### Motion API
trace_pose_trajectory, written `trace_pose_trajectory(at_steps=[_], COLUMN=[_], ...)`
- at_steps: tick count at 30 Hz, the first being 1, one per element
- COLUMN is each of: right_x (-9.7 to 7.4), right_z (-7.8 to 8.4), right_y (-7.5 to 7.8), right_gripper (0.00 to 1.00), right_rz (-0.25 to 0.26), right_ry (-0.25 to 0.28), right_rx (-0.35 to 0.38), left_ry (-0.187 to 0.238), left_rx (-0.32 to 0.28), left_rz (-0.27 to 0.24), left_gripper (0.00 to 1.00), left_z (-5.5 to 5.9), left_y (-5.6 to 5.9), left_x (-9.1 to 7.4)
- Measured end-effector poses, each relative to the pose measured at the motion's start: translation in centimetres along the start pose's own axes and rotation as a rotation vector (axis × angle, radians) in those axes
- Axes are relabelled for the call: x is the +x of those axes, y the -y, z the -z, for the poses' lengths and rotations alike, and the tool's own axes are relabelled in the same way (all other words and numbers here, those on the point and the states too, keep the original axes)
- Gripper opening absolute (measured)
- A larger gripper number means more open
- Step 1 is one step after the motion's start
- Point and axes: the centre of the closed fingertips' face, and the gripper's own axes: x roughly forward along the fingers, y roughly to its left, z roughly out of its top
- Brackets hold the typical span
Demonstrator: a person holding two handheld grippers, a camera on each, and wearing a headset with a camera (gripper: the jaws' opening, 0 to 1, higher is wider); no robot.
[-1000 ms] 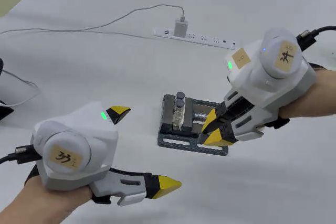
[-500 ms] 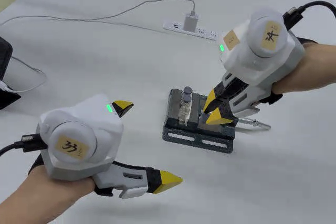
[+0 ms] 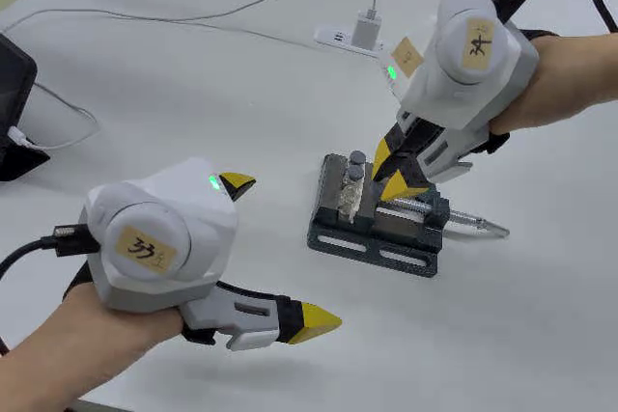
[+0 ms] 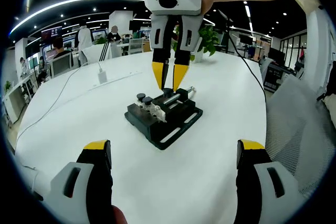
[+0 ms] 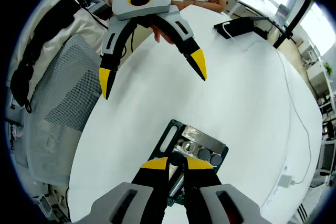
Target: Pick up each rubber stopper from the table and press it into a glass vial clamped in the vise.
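White and round, the surface (image 3: 193, 123) stands in an open office with strip lights overhead. A power strip (image 3: 359, 36) with a charger plugged in lies beyond the right gripper (image 3: 392, 173). Just under that gripper's fingertips sits the black vise (image 3: 359, 238), and clamped in it are two glass vials (image 3: 351, 190), close side by side. Each vial stands upright, long axis vertical and mouth up, and both mouths are plugged with dark stoppers (image 5: 201, 153). In the right gripper view these appear as two round discs just ahead of the tips. The vise's screw (image 3: 463, 223) runs level, away from the vials and out past the right fingers (image 4: 180, 75). Its free end points away from the left gripper (image 3: 277, 251).

The right fingers point steeply down at the vise, on the screw side of the vials, with a narrow slit between the yellow tips. A dark rounded part lies between them in the right gripper view. Whether they pinch it, or touch the vise at all, I cannot tell.

The left fingers (image 4: 97, 150) are spread wide, with nothing between them and touching nothing. They aim roughly level across the surface. The vise is straight ahead of them and well apart.
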Motion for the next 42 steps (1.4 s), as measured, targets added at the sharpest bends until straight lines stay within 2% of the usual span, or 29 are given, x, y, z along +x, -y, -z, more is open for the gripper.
trace_pose_trajectory(at_steps=[8,15,29,42], right_x=[0.6,1.3,2.4,2.4], right_z=[-0.4,-0.5,0.3,0.3], right_y=[0.6,0.9,1.7,1.5], right_gripper=[0.05,0.05,0.05,0.05], right_rz=[-0.021,-0.038,-0.062,-0.066], right_ry=[-0.026,-0.04,-0.059,-0.063], right_rx=[-0.127,-0.173,-0.175,-0.147], left_ry=[0.0,-0.001,-0.006,-0.012], left_rx=[0.0,-0.003,-0.003,-0.015], left_rz=[-0.001,-0.003,0.009,0.011], left_gripper=[0.99,0.99,0.99,0.98], left_z=[-0.1,0.0,0.0,0.4], left_y=[-0.2,-0.3,-0.1,-0.1], left_x=[-0.1,-0.1,0.1,0.1])
